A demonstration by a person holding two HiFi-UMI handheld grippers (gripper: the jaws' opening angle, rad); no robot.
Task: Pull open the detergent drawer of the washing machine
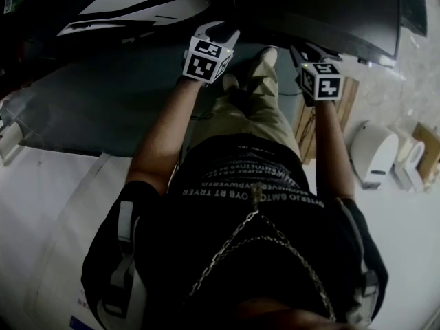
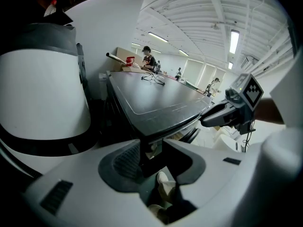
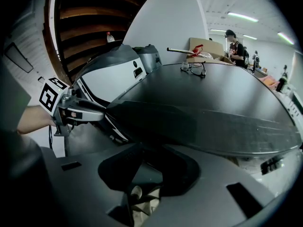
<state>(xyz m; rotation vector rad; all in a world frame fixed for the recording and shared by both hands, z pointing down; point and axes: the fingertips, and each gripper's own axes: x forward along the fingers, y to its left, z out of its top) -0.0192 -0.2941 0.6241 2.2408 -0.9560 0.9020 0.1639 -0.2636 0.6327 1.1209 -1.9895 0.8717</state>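
Dark tabletop point(image 3: 213, 93) spreads ahead of me, with glasses point(image 3: 193, 68) lying on it and a cardboard box point(image 3: 206, 45) at its far end, contents hidden. Its near edge hangs just above both grippers, with floor point(image 1: 419, 53) free to my right. My left gripper point(image 2: 154, 160) is spread wide, the table's corner between its jaws and unpressed. My right gripper point(image 3: 147, 174) is spread too, empty. The washing machine point(image 2: 42, 98) stands just left of my left gripper; I cannot pick out its detergent drawer.

The person wears a black short-sleeved T-shirt point(image 1: 275, 273) with rows of white lettering point(image 1: 240, 184) across the front and a metal chain point(image 1: 225, 253) over it. Trousers point(image 1: 251, 112) are khaki; shoes point(image 1: 268, 55) are light. Grey straps point(image 1: 125, 253) cross both shoulders. The left gripper point(image 1: 218, 29) and right gripper point(image 1: 311, 49) each carry a white cube point(image 1: 204, 59) with black square markers.
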